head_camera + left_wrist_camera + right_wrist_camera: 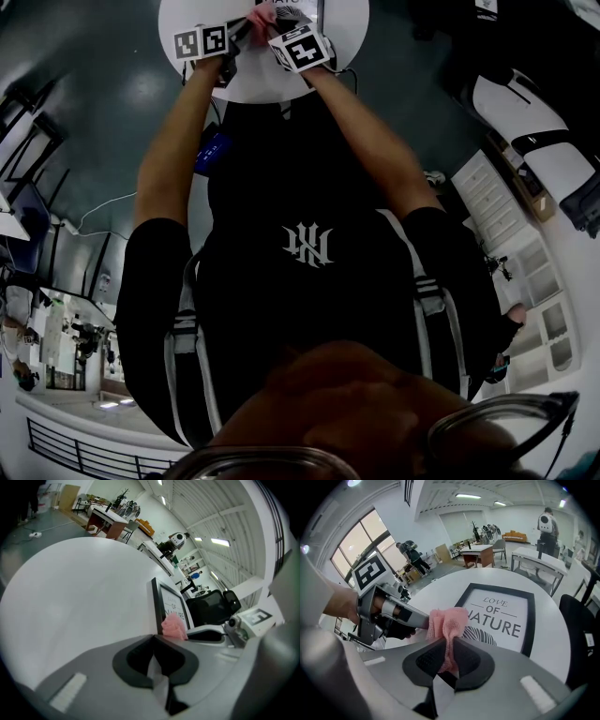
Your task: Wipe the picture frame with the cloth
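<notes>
A black picture frame with a "LOVE OF NATURE" print lies flat on the round white table. My right gripper is shut on a pink cloth, which bunches up just past the jaw tips, over the frame's near left corner. My left gripper reaches in from the left and its tip touches the cloth. In the left gripper view its jaws are shut with nothing between them; the cloth and the frame lie just beyond. In the head view both grippers meet at the cloth.
A black chair stands at the table's right edge and also shows as the chair behind the frame. Desks, chairs and people fill the room behind. The bare table stretches to the left.
</notes>
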